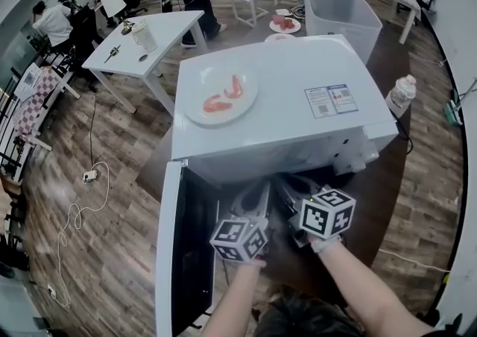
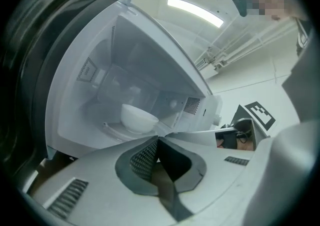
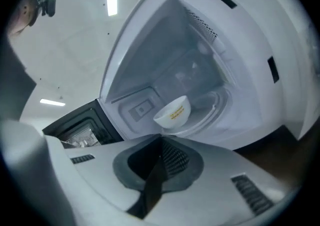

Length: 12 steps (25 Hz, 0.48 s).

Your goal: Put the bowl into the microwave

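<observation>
From here I see the boxy white microwave [image 1: 283, 97] with its dark-windowed door [image 1: 175, 253] swung fully out at the left of its opening. The small round white bowl [image 3: 172, 112] is already inside, upright on the round glass turntable [image 3: 212, 112] in the middle of the cavity. A little yellow print shows on its side in the right gripper view. My left gripper [image 2: 157, 141] sits just outside the microwave's mouth, close beside the open door. Its jaws are pressed together with nothing between them, and its nose points into the cavity toward the bowl. My right gripper [image 3: 161, 140] is beside it in front of the same opening, also closed tight on nothing and well apart from the bowl. On top of the microwave lies a flat white plate with red food pieces [image 1: 221, 97], toward the top's left side. A printed paper label [image 1: 332, 99] is stuck toward its right side. Behind the microwave stand a clear plastic storage bin [image 1: 343, 11] and a second plate of red food [image 1: 285, 24]. To the microwave's right, on the wood-plank floor [image 1: 112, 253], stands a white plastic bottle [image 1: 401, 95]. To its left are a white rectangular table [image 1: 145, 41] and a loose white cable [image 1: 78, 212] trailing over the floor. People stand and sit farther back beyond the table.
</observation>
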Each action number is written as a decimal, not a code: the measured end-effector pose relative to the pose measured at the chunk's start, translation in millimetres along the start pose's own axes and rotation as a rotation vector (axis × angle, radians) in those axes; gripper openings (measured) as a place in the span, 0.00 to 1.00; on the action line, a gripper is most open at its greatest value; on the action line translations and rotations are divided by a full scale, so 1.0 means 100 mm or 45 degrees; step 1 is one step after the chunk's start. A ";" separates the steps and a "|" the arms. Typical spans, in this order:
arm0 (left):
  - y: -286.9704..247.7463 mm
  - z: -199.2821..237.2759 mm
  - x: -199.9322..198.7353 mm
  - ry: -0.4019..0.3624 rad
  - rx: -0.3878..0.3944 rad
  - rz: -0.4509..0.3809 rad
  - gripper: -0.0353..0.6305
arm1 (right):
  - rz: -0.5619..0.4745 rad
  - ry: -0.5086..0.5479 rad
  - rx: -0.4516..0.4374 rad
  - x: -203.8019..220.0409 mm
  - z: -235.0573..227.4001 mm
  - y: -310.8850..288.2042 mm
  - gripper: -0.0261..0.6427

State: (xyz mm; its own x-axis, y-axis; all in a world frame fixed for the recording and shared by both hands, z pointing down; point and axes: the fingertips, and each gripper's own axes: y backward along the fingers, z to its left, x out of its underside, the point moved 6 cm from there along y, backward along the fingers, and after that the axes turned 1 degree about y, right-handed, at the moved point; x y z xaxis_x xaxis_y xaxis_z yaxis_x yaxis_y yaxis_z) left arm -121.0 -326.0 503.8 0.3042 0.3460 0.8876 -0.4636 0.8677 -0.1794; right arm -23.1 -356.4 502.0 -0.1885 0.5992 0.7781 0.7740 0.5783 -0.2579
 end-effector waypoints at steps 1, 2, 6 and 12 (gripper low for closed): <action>0.01 -0.03 0.01 -0.007 0.005 0.000 0.05 | 0.012 0.036 0.001 0.01 0.02 0.02 0.05; 0.03 -0.05 0.01 -0.013 0.008 0.001 0.05 | 0.019 0.066 0.001 0.02 0.04 0.05 0.05; 0.09 -0.16 0.06 -0.028 -0.003 0.006 0.05 | 0.022 0.178 0.001 0.03 0.11 0.16 0.04; 0.22 -0.28 0.06 -0.049 -0.008 -0.003 0.05 | 0.032 0.300 0.013 0.04 0.25 0.29 0.04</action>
State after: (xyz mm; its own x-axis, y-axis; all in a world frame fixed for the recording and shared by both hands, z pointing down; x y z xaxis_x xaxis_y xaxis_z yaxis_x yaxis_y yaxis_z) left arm -106.2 -294.9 493.6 0.2731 0.3303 0.9035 -0.4578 0.8707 -0.1799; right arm -16.3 -323.2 483.5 -0.0220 0.4680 0.8834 0.7705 0.5711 -0.2833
